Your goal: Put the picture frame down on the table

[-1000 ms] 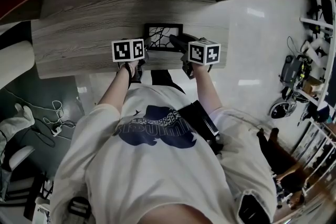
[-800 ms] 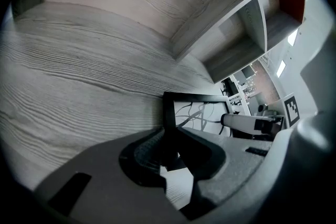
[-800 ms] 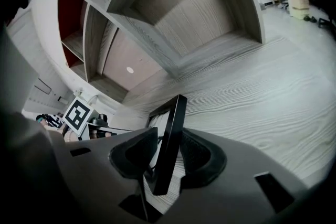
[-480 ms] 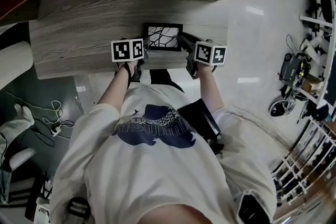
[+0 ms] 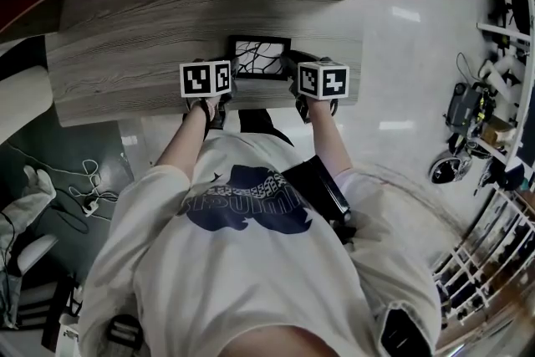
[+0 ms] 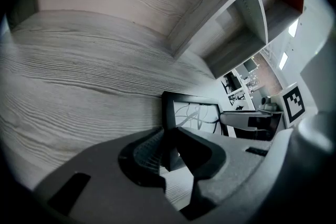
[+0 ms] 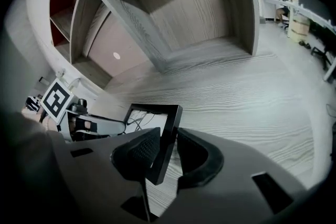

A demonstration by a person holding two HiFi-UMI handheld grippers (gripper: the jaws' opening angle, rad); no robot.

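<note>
Item under inspection: picture frame (image 5: 260, 58), black border, white face with dark curved lines. In the head view it sits at the centre of the upper half, over the near edge of the grey wood-grain table (image 5: 125, 54), between the two grippers.

Left gripper (image 6: 169, 145): jaws drawn in to a narrow gap, with the near left corner of the frame lodged between the ribbed pads. In the left gripper view the frame runs away from the jaws toward centre right, its face turned upward and low over the table surface.

Right gripper (image 7: 167, 145): jaws closed in on the frame's right-hand edge. The left pad is against the border; the right pad is just beside it, and contact there cannot be confirmed. In the right gripper view the frame is tilted, its near corner clear of the wood below.

Whether any part of the frame touches the table cannot be told from these views.

Surroundings: shelf unit (image 7: 157, 23) of matching wood grain behind the table, in the upper half of the right gripper view. Pale glossy floor (image 5: 410, 96) at right in the head view.
</note>
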